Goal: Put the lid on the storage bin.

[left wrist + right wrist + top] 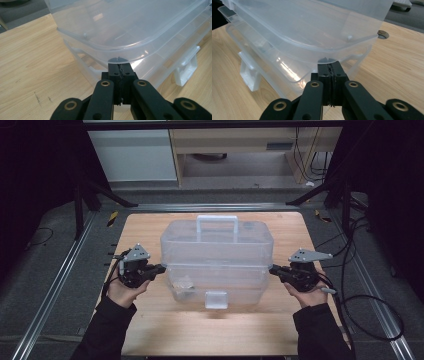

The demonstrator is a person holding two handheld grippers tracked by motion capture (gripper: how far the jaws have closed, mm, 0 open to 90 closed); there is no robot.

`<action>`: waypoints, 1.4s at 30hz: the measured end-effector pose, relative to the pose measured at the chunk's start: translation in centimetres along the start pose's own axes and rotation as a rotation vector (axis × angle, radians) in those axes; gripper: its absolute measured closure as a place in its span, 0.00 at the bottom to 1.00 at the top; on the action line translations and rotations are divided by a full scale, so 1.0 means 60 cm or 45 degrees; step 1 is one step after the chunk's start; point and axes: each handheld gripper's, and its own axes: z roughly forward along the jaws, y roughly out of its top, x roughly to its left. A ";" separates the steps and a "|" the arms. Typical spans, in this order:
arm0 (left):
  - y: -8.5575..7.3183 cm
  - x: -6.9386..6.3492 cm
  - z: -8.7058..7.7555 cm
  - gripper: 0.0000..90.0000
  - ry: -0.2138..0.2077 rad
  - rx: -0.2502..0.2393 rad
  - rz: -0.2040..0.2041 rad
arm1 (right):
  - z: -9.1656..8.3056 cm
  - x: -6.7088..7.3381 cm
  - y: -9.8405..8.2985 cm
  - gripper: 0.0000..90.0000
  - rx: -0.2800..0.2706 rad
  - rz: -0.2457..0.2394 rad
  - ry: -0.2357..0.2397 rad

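Clear plastic storage box (217, 251) on wooden table (150, 227), left gripper (159, 268) and right gripper (274, 268) at its opposite ends.

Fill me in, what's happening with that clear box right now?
A person holds tongs in each hand at a wooden table. The left tongs and right tongs sit at opposite ends of a clear plastic storage box, both with jaws closed and tips pressed in under the rim of its lid. The lid looks slightly raised off the base. The front latch hangs down.
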 end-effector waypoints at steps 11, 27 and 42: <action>-0.012 0.005 0.009 1.00 0.001 0.044 -0.010 | 0.008 -0.001 -0.010 0.97 0.047 -0.013 -0.004; -0.033 0.002 0.034 1.00 0.000 0.142 0.000 | 0.015 -0.003 -0.033 0.96 0.117 -0.024 -0.027; -0.063 0.056 0.028 0.97 0.087 0.167 -0.150 | 0.009 -0.035 -0.054 0.89 0.160 -0.012 -0.142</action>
